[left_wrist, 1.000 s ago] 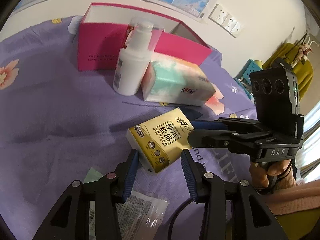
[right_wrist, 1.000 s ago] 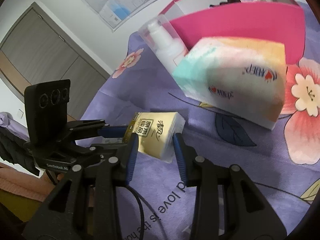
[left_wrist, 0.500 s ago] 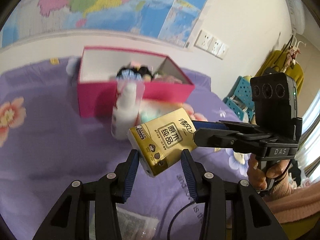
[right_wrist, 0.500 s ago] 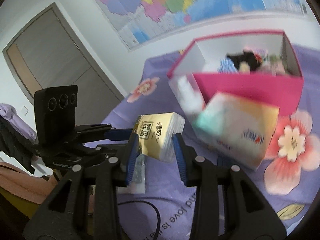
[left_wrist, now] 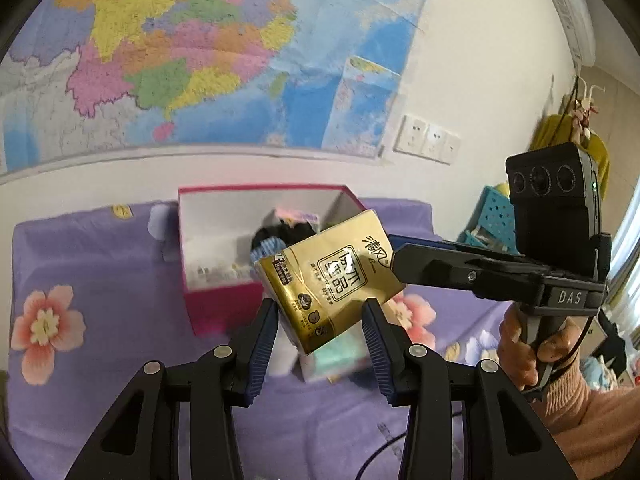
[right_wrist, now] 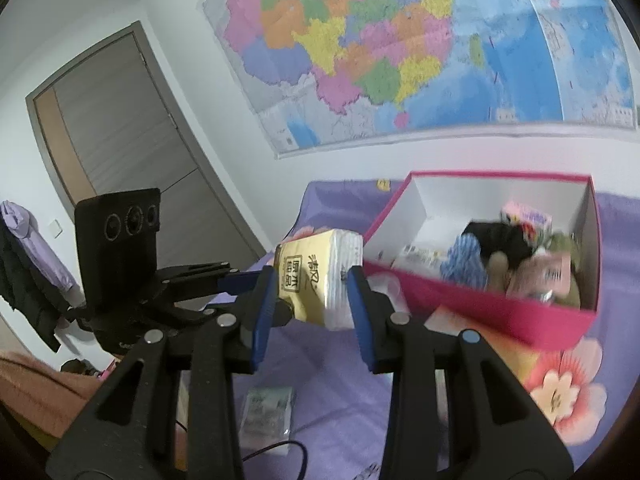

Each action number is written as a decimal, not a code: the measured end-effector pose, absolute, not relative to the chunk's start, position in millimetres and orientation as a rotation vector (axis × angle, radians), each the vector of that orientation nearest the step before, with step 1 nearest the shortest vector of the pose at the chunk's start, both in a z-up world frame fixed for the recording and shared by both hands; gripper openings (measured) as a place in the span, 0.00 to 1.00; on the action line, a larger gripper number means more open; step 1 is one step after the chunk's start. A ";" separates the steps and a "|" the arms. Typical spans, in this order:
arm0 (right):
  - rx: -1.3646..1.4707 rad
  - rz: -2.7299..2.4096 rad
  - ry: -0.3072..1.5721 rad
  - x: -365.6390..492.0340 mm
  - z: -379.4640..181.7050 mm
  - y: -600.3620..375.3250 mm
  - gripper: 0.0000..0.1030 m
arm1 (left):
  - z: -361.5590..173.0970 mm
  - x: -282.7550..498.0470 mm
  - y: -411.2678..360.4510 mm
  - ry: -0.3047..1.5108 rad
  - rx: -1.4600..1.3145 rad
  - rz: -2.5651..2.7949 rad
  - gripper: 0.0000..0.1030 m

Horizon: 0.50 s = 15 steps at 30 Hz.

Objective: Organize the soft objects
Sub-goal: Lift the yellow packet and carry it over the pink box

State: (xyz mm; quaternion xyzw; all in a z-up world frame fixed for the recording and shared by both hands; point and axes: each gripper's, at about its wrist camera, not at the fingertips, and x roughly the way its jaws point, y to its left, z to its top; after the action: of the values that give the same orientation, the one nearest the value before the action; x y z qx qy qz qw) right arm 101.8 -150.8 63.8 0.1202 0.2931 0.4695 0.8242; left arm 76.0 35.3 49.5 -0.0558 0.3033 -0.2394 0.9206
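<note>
The gold tissue pack (left_wrist: 332, 280) is held aloft, clamped between both the left gripper (left_wrist: 320, 334) and right gripper (right_wrist: 312, 304) fingers, for lowering into the pink box (right_wrist: 480, 308).

A gold tissue pack (left_wrist: 332, 280) (tilted, white end showing) hangs above the open pink box (right_wrist: 472, 300) holding soft things.

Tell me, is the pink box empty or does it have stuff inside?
Not empty. The pink box has no lid on, and soft things lie piled at one end, among them something black and something blue striped.
</note>
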 end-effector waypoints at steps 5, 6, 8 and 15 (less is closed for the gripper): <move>0.272 0.967 0.623 134.3 65.6 -143.2 0.38 | 54.6 105.0 44.7 0.624 -0.146 -0.480 0.42; 0.276 0.961 0.627 140.1 65.1 -141.9 0.38 | 55.0 109.7 46.3 0.627 -0.153 -0.480 0.42; 0.280 0.943 0.641 151.9 62.3 -139.1 0.38 | 52.9 120.6 49.5 0.641 -0.172 -0.479 0.42; 0.310 0.907 0.706 183.7 44.9 -132.8 0.38 | 40.0 150.9 51.5 0.688 -0.183 -0.453 0.42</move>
State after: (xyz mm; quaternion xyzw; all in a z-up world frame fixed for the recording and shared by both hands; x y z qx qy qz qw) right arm 183.7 -132.8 44.9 0.1459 0.3327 0.4272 0.8280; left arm 150.9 51.5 40.0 -0.0886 0.3339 -0.2201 0.9123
